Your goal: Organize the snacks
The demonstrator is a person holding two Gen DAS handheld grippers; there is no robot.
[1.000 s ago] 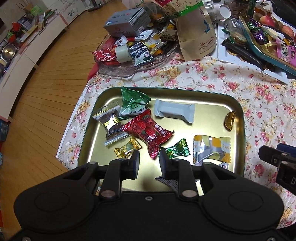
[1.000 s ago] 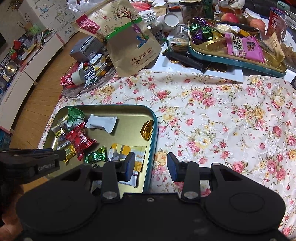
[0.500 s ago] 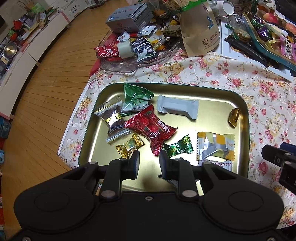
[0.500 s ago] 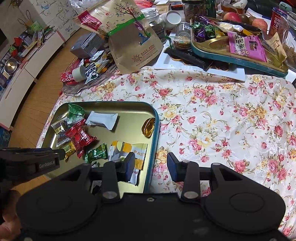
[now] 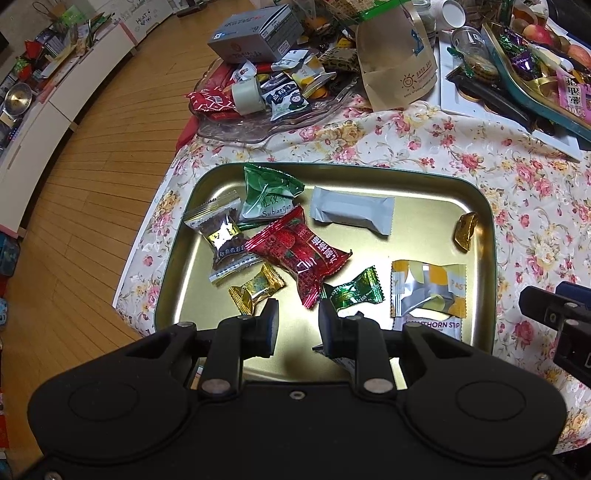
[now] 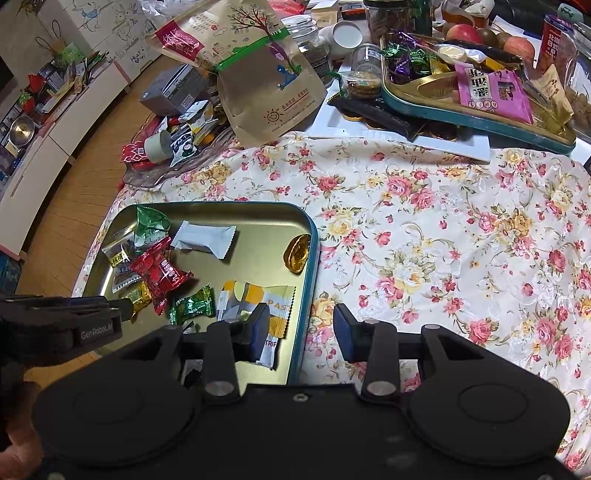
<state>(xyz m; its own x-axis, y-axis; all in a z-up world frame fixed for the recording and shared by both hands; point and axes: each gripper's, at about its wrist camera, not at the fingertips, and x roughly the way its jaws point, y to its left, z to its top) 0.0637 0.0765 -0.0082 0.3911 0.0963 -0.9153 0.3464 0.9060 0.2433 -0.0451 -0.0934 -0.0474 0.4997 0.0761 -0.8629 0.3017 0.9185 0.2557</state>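
Note:
A gold tray with a teal rim lies on the floral cloth and holds several wrapped snacks: a red pack, a green pack, a grey bar, a small green candy, a gold candy, a gold ingot and a yellow-silver sachet. My left gripper is open and empty over the tray's near edge. My right gripper is open and empty above the tray's right rim.
A glass dish of snacks, a grey box and a brown paper bag stand behind the tray. A second teal tray of sweets sits at the back right. The table edge and wood floor are to the left.
Both grippers have drawn back and risen slightly, so the tray sits farther forward in view. Both stay open and the snacks have not moved.

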